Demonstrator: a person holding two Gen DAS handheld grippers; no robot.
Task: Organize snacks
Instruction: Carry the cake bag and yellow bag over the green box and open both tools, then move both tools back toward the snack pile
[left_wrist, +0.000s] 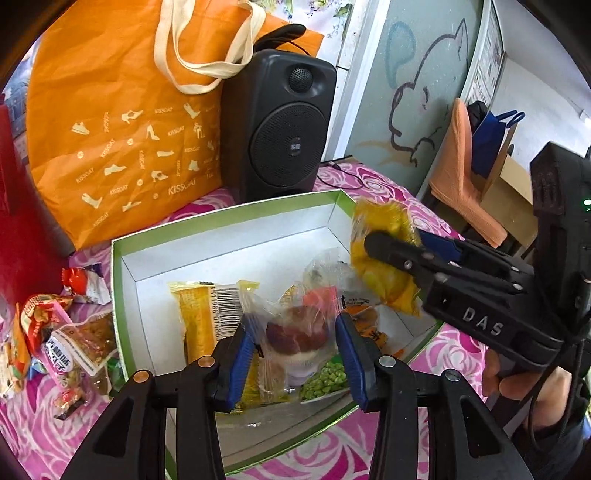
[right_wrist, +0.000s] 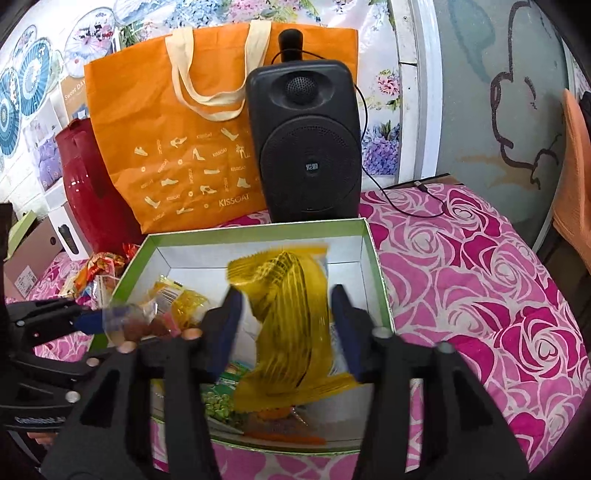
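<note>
1. A yellow snack packet (right_wrist: 291, 317) is gripped by the right tool (right_wrist: 286, 325) above the green-rimmed box (left_wrist: 118, 295), positioned for dropping inside.
2. A clear-wrapped red snack (left_wrist: 299, 332) sits between the left tool (left_wrist: 295, 354) blades; whether it is clamped cannot be told.
3. Unsorted snacks (left_wrist: 55, 339) are left on the table (right_wrist: 480, 295), beside the box.

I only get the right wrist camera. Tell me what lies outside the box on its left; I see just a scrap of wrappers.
Observer: A heap of loose packets lies on the pink cloth, just left of the box.
Operator: Say what the left gripper has.
Observer: The left gripper has a clear packet with a dark red snack between both blue pads.
Operator: Describe my yellow packet from the side.
Observer: The yellow packet hangs over the box's right rim, between the right gripper fingers; I cannot tell whether it is gripped.
</note>
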